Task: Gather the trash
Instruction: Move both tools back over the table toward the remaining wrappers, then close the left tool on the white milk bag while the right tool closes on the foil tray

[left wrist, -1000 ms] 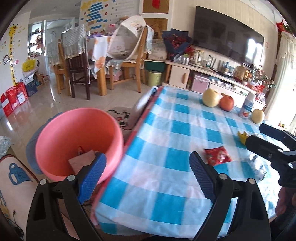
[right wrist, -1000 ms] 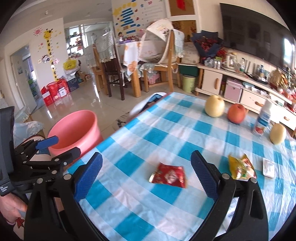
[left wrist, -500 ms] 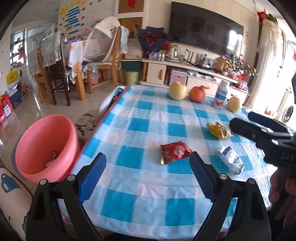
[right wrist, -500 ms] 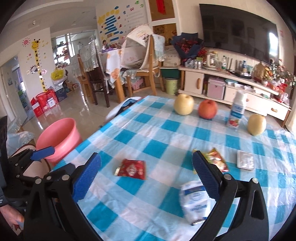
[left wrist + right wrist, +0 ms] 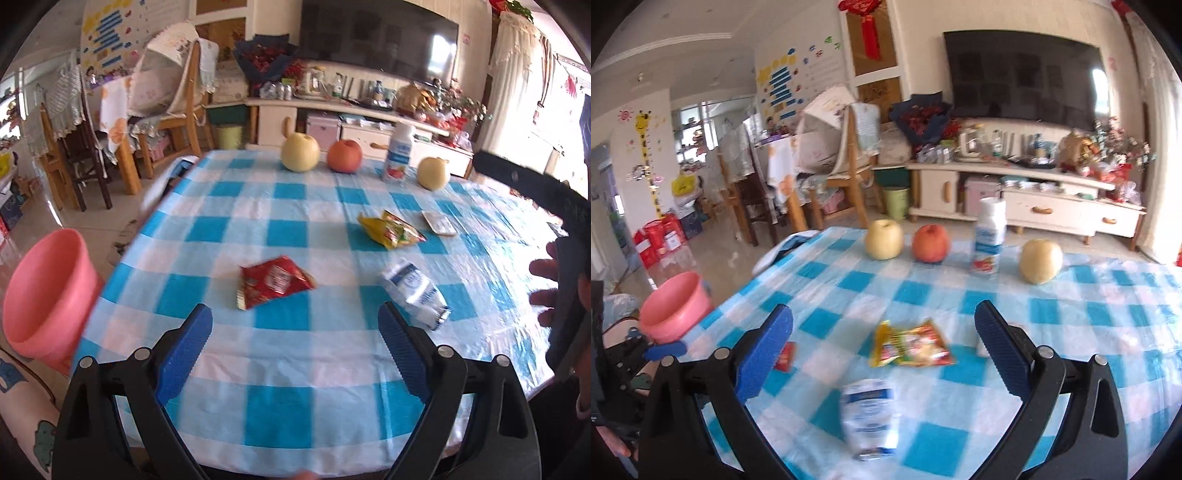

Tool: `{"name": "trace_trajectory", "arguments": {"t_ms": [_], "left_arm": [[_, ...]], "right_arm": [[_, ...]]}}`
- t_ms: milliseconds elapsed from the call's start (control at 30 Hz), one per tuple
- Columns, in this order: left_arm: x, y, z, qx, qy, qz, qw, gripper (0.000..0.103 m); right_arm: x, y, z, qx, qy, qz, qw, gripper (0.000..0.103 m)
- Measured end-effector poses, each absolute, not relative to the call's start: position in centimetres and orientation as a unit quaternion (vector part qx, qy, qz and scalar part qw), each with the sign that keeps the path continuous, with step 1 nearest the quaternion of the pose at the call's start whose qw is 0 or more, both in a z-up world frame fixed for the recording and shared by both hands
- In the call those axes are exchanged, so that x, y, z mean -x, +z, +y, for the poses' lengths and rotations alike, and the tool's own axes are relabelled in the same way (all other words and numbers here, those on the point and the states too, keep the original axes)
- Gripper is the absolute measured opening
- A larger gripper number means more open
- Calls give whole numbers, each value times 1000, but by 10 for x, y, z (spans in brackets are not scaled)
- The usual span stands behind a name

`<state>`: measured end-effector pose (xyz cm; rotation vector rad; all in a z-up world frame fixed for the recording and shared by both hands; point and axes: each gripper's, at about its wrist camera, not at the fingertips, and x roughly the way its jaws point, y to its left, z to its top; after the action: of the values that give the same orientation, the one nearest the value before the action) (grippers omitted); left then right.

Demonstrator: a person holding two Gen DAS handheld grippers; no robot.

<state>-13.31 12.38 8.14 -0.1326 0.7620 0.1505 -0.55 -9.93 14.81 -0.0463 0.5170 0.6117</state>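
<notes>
My left claw (image 5: 295, 343) has swung off the pink bin (image 5: 44, 295), which a second ago sat right behind its left finger and now sits low at the left edge of its view, off the side of the table (image 5: 280, 402). I take that as one drop done and a fresh pick coming. My right claw (image 5: 882, 347) has also turned, from the red packet toward the right half of the cloth.

Both claws gape wide and hold nothing.

From the left claw, the red packet (image 5: 273, 282) lies flat on the cloth just ahead of the tips, a little left of the midline between the fingers, not touching either. The white pouch (image 5: 413, 290) lies just beyond the right finger. The yellow packet (image 5: 391, 229) is farther up the table, with a small white wrapper (image 5: 439, 223) beside it.

From the right claw, the yellow packet (image 5: 910, 343) sits between the fingers, slightly ahead, and the white pouch (image 5: 870, 417) lies nearer, below the gap; it is blurred. The red packet (image 5: 785, 356) only peeks out past the left finger.

The fruit and the bottle (image 5: 990, 236) stand in a row at the far side, well apart from the litter; I judge they are not trash.

My guess: red for the left, yellow or white for the right.
</notes>
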Motion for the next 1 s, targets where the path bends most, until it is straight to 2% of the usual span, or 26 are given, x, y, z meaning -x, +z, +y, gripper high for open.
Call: {"name": "trace_trajectory", "arguments": {"t_ms": [367,633,867,1000], "left_arm": [[92,56,60,104,27,430,897,90],[53,29,28,111,52,457,881,90],[26,16,29,127,90,468,870,82],[19,12,26,126,92,467,871,73]], "right_arm": [[-56,124,-172,-29,203,322,924,99],[-104,78,-195,-60,162,389,905,99],[-129,50,-172,-24,169,418,892,99],[-141,33,-156,2,171,437,883,99]]}}
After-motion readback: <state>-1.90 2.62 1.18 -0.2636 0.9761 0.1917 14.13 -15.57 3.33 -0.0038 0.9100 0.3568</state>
